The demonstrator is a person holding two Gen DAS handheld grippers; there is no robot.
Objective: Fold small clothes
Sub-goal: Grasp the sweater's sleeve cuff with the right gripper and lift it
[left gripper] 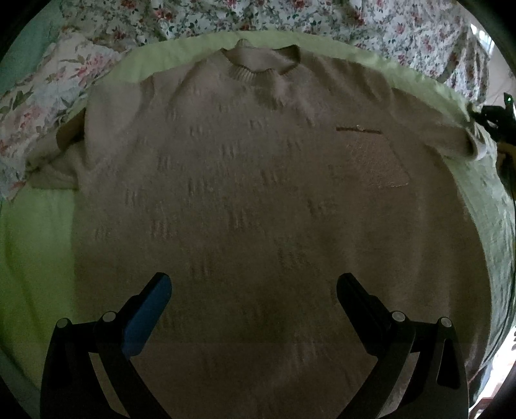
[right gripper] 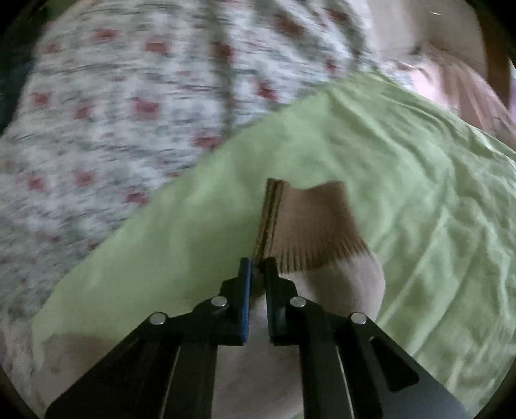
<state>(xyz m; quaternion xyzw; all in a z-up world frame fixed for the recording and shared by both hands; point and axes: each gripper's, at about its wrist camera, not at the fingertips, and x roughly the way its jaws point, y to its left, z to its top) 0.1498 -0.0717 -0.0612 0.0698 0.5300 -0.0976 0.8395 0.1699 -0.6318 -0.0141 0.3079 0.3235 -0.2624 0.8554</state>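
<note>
A beige knit sweater lies flat, front up, on a light green sheet, neckline at the far side, a chest pocket on its right. My left gripper is open and empty, hovering over the sweater's lower body. In the right wrist view my right gripper is shut on the brown ribbed cuff of the sweater's sleeve and holds it raised over the green sheet. The right gripper also shows in the left wrist view, at the right sleeve end.
A floral bedspread lies beyond the green sheet, with a floral pillow at the left. In the right wrist view the floral fabric is blurred at the left and a pinkish fabric lies far right.
</note>
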